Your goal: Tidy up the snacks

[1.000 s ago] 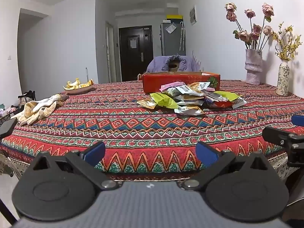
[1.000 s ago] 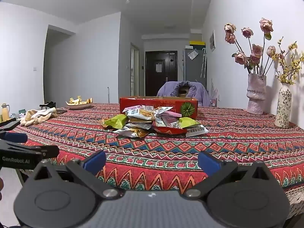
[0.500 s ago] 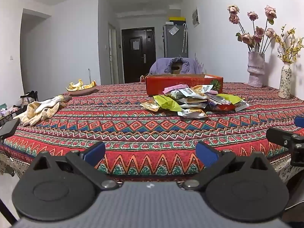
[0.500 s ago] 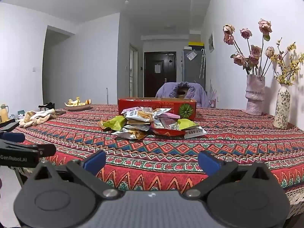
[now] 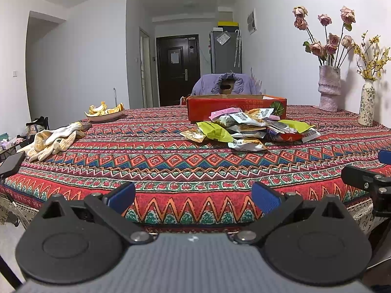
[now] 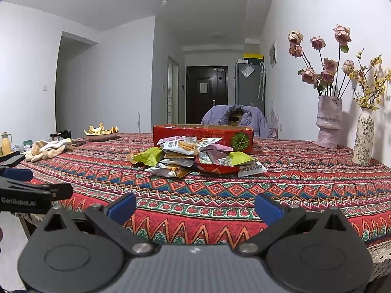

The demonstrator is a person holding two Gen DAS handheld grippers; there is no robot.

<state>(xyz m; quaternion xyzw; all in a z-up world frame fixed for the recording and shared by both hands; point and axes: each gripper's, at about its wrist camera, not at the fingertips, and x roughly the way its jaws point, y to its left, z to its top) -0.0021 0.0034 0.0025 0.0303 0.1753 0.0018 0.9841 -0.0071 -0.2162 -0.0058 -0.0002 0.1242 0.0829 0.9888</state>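
A heap of snack packets (image 5: 246, 128) lies on the patterned tablecloth, in front of a low red cardboard box (image 5: 236, 106). The heap (image 6: 195, 157) and the box (image 6: 202, 135) also show in the right wrist view. My left gripper (image 5: 194, 197) is open and empty, held off the table's near edge, well short of the heap. My right gripper (image 6: 195, 206) is open and empty, also at the near edge. Each gripper shows at the side of the other's view.
Pale work gloves (image 5: 52, 140) and a dark phone (image 5: 11, 163) lie at the left edge. A plate of peels (image 5: 105, 112) sits far left. Two vases with flowers (image 5: 330, 91) (image 5: 366, 106) stand at the right wall. A chair with a purple jacket (image 5: 226, 85) is behind the table.
Both grippers have dropped and tilted a little, so the table appears lower and flatter in view. Nothing on the table has moved. Both stay open.
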